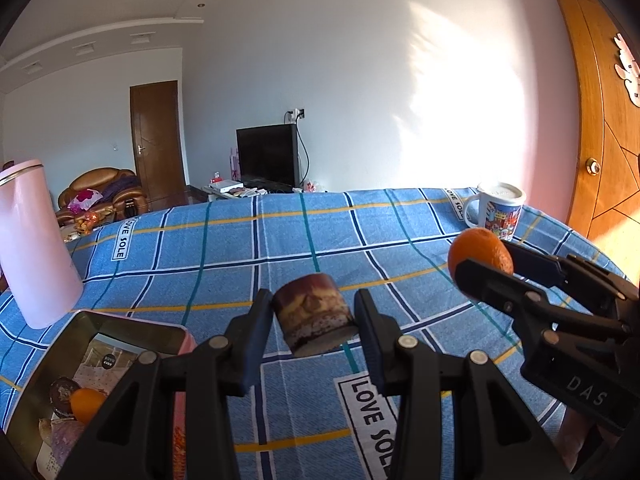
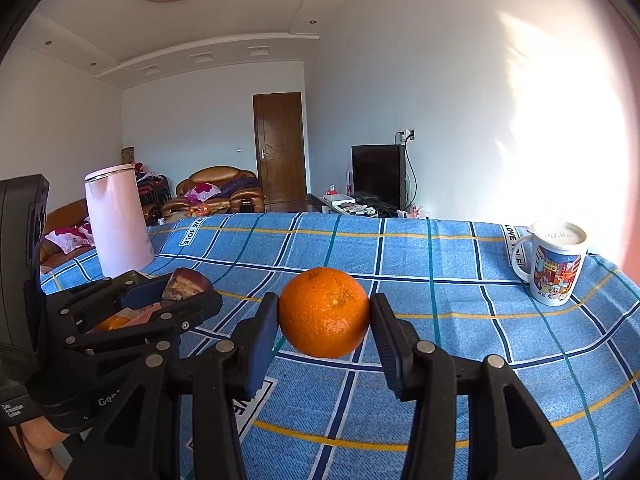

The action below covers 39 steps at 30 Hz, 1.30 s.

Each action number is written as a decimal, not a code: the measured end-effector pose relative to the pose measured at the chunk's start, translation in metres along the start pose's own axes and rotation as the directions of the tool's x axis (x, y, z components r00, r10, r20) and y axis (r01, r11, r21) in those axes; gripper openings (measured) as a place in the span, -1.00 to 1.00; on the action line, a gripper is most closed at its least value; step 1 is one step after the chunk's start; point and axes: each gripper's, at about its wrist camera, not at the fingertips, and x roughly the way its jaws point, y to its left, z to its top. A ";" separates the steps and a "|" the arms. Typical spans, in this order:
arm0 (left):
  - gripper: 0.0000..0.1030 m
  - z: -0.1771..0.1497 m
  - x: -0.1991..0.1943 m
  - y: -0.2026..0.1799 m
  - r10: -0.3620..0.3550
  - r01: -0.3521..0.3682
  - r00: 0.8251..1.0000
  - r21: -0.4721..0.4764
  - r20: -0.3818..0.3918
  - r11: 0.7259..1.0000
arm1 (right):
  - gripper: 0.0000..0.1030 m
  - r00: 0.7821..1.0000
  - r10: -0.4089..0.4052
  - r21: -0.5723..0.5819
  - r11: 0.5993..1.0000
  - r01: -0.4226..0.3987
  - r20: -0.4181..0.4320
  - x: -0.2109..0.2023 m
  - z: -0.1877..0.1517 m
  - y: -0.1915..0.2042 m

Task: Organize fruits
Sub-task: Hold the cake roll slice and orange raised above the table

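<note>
Both hands were loaded and lifted off the table. The right gripper (image 2: 324, 316) had its two blue pads closed on an orange (image 2: 324, 312), one pad against each side, the fruit hanging clear above the blue checked tablecloth (image 2: 440, 288). The left gripper (image 1: 314, 312) was closed the same way on a short brown cylinder (image 1: 314, 314), mottled dark red and cream; I could not tell what it was, perhaps a cut piece of some fruit or a small tin. As I judged it, the carrying step was in hand: two pieces picked up and on their way to the pink-rimmed tray (image 1: 120, 328) that sat at about eight o'clock from the left gripper, near the table's front edge. A second orange (image 1: 86, 404) and some purplish and pale pieces already lay in it. The next move, I thought, called for swinging each gripper over the tray, lowering until the piece was among the others, and only then easing the pads apart, since a round orange let go from height would likely roll. The cloth, printed "LOVE SOLE", covered the whole table; a pink kettle (image 2: 118, 220) stood at ten o'clock on it and a lidded cartoon mug (image 2: 554, 268) at two o'clock. Beyond were a brown sofa (image 2: 216, 188), a dark door (image 2: 280, 148), a black television (image 2: 378, 174), and strong sunlight on the white wall.
</note>
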 end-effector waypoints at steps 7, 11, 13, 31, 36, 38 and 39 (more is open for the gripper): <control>-0.15 0.000 -0.005 -0.001 0.010 -0.010 1.000 0.003 0.023 1.000 | -0.06 1.000 -0.005 -0.003 1.000 0.005 0.018 -0.004 0.000 0.001; -0.15 -0.001 -0.008 -0.001 0.014 -0.014 0.999 0.003 0.039 1.000 | -0.06 1.000 -0.009 -0.009 1.000 0.009 0.027 -0.006 0.000 0.002; -0.15 -0.001 -0.009 -0.001 0.015 -0.015 0.999 0.004 0.046 1.000 | -0.06 0.999 -0.011 -0.010 1.000 0.011 0.032 -0.006 0.000 0.003; -0.15 -0.006 -0.028 0.000 0.060 -0.060 0.990 -0.005 0.125 0.998 | -0.06 0.995 -0.020 -0.018 1.000 0.022 0.094 -0.022 -0.001 0.004; -0.15 -0.005 -0.030 0.002 0.060 -0.059 0.990 -0.007 0.126 0.998 | -0.06 0.996 -0.021 -0.019 1.000 0.023 0.092 -0.022 -0.001 0.005; -0.15 -0.005 -0.031 0.004 0.059 -0.058 0.990 -0.013 0.126 0.998 | -0.06 0.996 -0.020 -0.017 1.000 0.021 0.083 -0.020 -0.001 0.005; -0.15 -0.006 -0.031 0.005 0.056 -0.055 0.991 -0.016 0.124 0.998 | -0.06 0.997 -0.018 -0.015 1.000 0.019 0.080 -0.020 -0.001 0.004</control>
